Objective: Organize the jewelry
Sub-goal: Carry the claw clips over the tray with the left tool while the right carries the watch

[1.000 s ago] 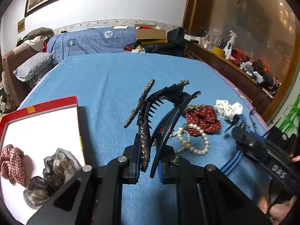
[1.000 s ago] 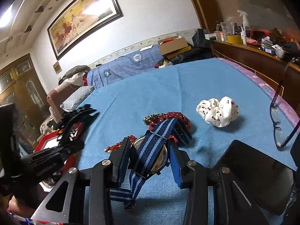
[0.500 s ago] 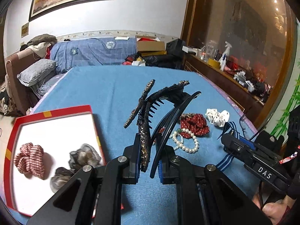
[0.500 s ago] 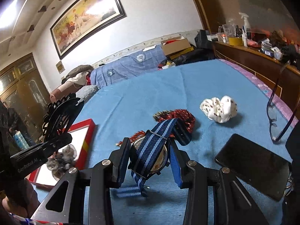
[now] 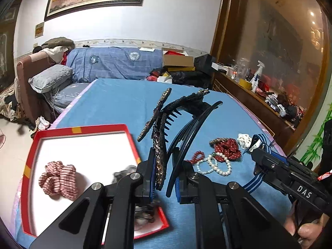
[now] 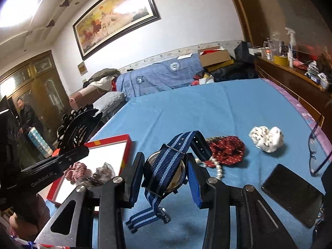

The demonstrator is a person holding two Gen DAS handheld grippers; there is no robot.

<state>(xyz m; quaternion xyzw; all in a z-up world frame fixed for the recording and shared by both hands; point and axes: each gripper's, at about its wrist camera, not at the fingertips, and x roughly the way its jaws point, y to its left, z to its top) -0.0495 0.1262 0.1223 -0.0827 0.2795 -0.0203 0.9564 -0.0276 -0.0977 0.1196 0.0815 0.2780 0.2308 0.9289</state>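
Note:
My left gripper (image 5: 165, 183) is shut on black hair clips (image 5: 178, 120), one with a sparkly band, held up over the blue bed. To its left lies the red-rimmed white box (image 5: 83, 128) with a red checked scrunchie (image 5: 58, 179) and a grey scrunchie (image 5: 124, 174) in it. My right gripper (image 6: 166, 178) is shut on a watch with a blue striped strap (image 6: 168, 166), lifted off the bed. A pearl bracelet (image 5: 215, 164), a red bead string (image 5: 196, 156) and a red dotted scrunchie (image 5: 227, 147) lie on the blanket between both grippers.
A white dotted scrunchie (image 6: 266, 138), a black phone (image 6: 292, 193) and glasses (image 6: 314, 151) lie at the bed's right side. A wooden shelf (image 6: 290, 72) with bottles runs along the right. A person (image 6: 26, 114) stands far left by a cabinet.
Both grippers have risen and shifted left with their loads. The red box shows more fully in both views, and the jewelry pile has slid right and farther off.

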